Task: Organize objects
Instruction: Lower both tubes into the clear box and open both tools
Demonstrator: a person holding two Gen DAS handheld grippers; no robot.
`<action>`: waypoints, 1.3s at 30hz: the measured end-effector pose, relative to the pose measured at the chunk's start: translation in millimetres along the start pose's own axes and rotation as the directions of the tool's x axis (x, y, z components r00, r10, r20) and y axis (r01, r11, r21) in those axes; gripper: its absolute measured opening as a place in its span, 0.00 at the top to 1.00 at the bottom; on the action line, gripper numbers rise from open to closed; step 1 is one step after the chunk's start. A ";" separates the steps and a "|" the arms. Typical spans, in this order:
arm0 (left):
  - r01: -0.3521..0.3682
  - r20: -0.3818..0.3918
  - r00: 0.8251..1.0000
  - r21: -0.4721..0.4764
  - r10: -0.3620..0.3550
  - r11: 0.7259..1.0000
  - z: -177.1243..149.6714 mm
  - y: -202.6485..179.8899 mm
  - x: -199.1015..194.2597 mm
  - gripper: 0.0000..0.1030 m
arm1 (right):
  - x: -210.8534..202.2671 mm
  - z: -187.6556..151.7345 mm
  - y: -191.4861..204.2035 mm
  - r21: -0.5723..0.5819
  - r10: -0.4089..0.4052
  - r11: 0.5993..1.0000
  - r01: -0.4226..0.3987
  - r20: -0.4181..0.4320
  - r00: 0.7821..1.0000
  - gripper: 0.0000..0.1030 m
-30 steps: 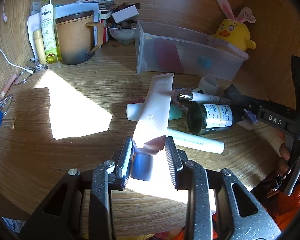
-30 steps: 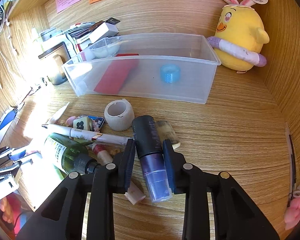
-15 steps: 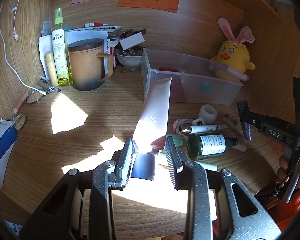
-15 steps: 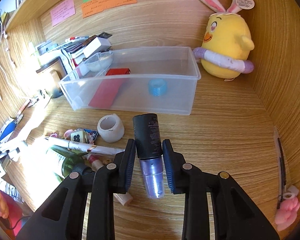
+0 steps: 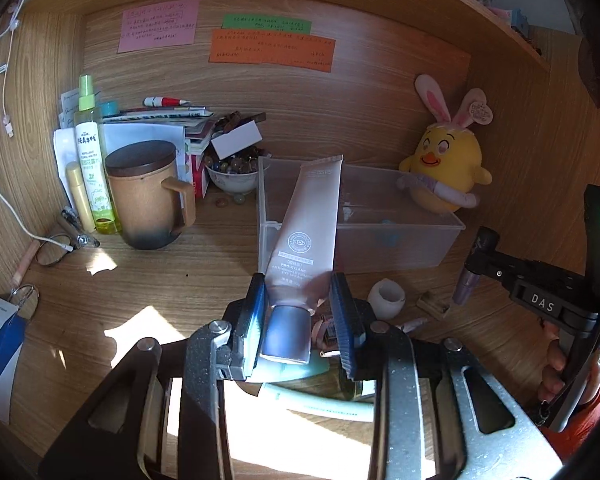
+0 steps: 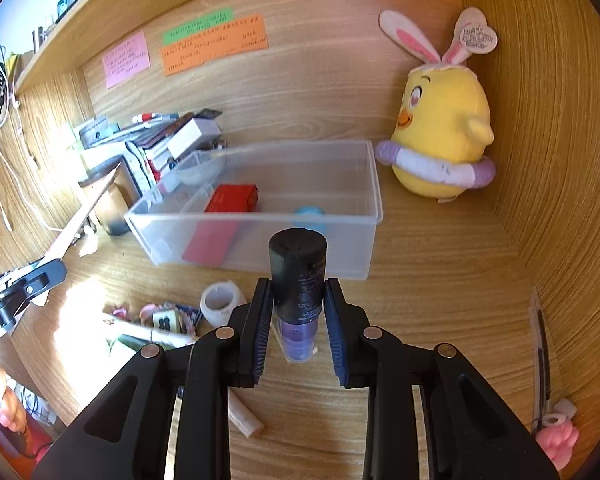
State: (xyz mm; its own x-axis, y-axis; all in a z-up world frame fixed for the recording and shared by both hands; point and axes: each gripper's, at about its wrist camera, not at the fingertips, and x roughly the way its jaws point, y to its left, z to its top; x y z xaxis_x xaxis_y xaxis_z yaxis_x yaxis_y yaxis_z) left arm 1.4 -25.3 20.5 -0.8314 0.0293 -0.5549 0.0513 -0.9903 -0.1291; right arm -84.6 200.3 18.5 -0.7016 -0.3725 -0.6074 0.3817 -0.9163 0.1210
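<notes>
- My left tongs (image 5: 300,316) are closed on a pale pink squeeze tube with a silvery cap (image 5: 306,236); the pads pinch it just above the cap, and the crimped end tilts up toward 12 o'clock.
- That tube is clear of the wooden tabletop (image 5: 148,284) and overlaps the near left corner of the clear plastic bin (image 5: 400,240) in my left view.
- My right tongs (image 6: 298,312) are clamped on a dark cylindrical bottle with a purple lower part (image 6: 298,280), black end pointing away from me toward 12 o'clock; it too is off the tabletop.
- In the right view the bin lies at 12 o'clock beyond the bottle, holding a flat red packet (image 6: 220,220) and a small blue round thing (image 6: 309,212).
- A yellow plush chick with pink rabbit ears (image 6: 440,132) sits at 2 o'clock, touching the bin's right end.
- At 9 o'clock of the right tongs lies a clutter: a small white ring-shaped cup (image 6: 220,302), a white pen (image 6: 148,334), small trinkets.
- In the left view a brown lidded mug (image 5: 148,196) stands at 10 o'clock, a tall yellow-green spray bottle (image 5: 92,160) just to its left.
- My right hand (image 5: 560,372) grips its tool's handle at 3 o'clock in the left view.
</notes>
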 end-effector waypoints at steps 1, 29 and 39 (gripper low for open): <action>0.001 0.007 1.000 0.004 -0.001 1.000 3.9 -1.3 1.4 0.69 | -1.0 2.2 -0.6 -0.001 0.000 1.000 0.000 0.008 1.000 0.77; 0.054 0.010 0.998 0.007 -0.054 0.998 80.9 2.7 63.2 0.69 | 5.0 86.0 -2.8 -0.060 -0.028 0.998 0.037 0.153 0.988 0.77; 0.090 -0.049 0.995 0.029 -0.088 0.996 101.3 0.8 93.4 0.69 | 30.3 106.0 -3.7 -0.099 -0.054 0.993 0.066 0.120 0.991 0.77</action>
State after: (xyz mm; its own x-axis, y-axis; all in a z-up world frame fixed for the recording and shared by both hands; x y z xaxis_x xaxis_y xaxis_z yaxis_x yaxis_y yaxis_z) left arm -132.3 -37.1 51.8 -0.8044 0.1233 -0.5812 -0.0397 -0.9872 -0.1546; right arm -171.0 176.8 82.9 -0.7883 -0.3376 -0.5144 0.3922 -0.9199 0.0028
